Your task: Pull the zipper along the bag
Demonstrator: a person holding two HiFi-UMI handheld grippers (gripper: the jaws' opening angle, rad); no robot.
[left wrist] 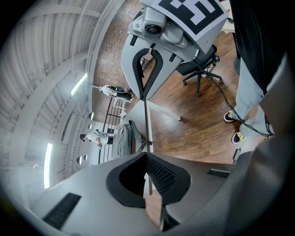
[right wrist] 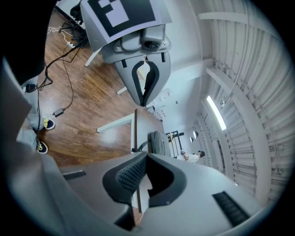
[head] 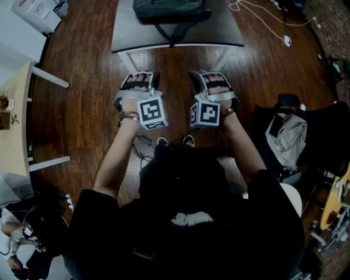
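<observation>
Dark wooden floor (head: 82,109) spreads out below, and up at the top edge sits the grey surface (head: 219,30) with the dark bag (head: 169,10) on it. Only its near side shows in the head view; the frame cuts off the rest. A strap (head: 174,34) trails toward the front edge of the surface. The zipper? Too small and too dark to pick out in any view.

Both grippers are held side by side over the floor, well short of the surface and well apart from the bag. From above, the hands and marker cubes cover the jaws, so over to the gripper views. The left gripper (left wrist: 145,156) has its jaws closed together at the tips, with nothing between the pads and just a sliver of background showing through the slit beneath. The right gripper (right wrist: 146,156) is the same story, jaws pressed together and empty. Beyond each pair of jaws the bag sits on the surface, its near end partly hidden behind the gripper body.

Off to the right in the head view, a grey garment (head: 287,136) lies crumpled on something dark I can't make out.
</observation>
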